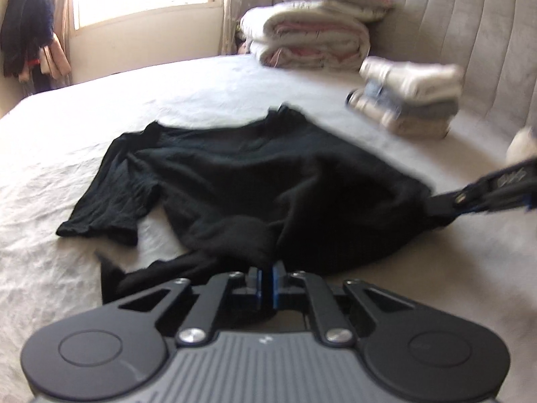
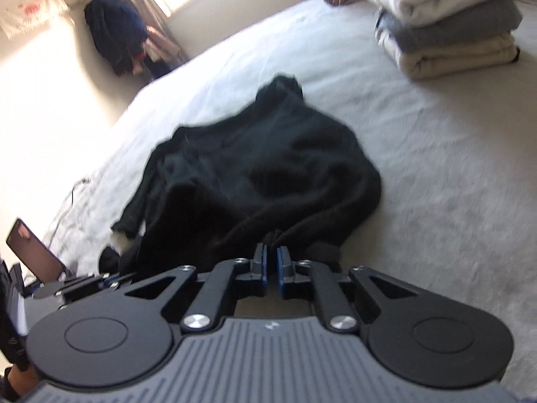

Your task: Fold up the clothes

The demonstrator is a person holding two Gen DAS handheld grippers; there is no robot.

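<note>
A black long-sleeved top (image 1: 235, 174) lies spread and rumpled on the pale bed sheet (image 1: 201, 94); it also shows in the right wrist view (image 2: 261, 171). My left gripper (image 1: 266, 270) is shut on the top's near hem. My right gripper (image 2: 272, 257) is shut on another bunched part of the hem; it also shows at the right edge of the left wrist view (image 1: 446, 206), pinching the cloth. One sleeve (image 1: 104, 208) lies flat to the left.
A stack of folded clothes (image 2: 443, 23) sits at the back right of the bed, also in the left wrist view (image 1: 412, 97). Folded quilts and a pillow (image 1: 308, 30) lie by the padded headboard (image 1: 470, 27). A phone (image 2: 32, 252) stands near the bed's left edge.
</note>
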